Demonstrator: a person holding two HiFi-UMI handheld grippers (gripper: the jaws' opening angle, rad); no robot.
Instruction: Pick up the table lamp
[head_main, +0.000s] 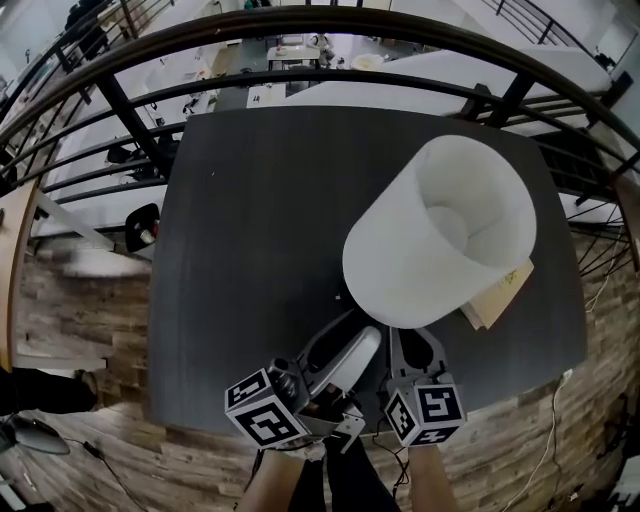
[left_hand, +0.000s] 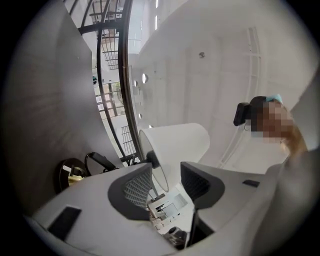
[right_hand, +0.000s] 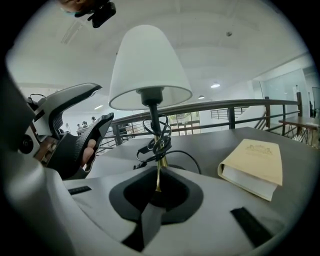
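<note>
This is an upper gallery in a large, open, office-like building. A dark curved railing (head_main: 300, 25) runs just beyond the table's (head_main: 260, 200) far edge, with white desks (head_main: 300, 48) on a level below. Wood-plank flooring (head_main: 90, 300) surrounds the table, and lights (right_hand: 215, 85) dot a white ceiling (right_hand: 240, 45).

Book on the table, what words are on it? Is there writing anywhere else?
Book: faint cover mark, too blurred to read.
Marker cubes: black-and-white square patterns, no letters.
Table lamp: no writing.
Nothing else readable.
</note>
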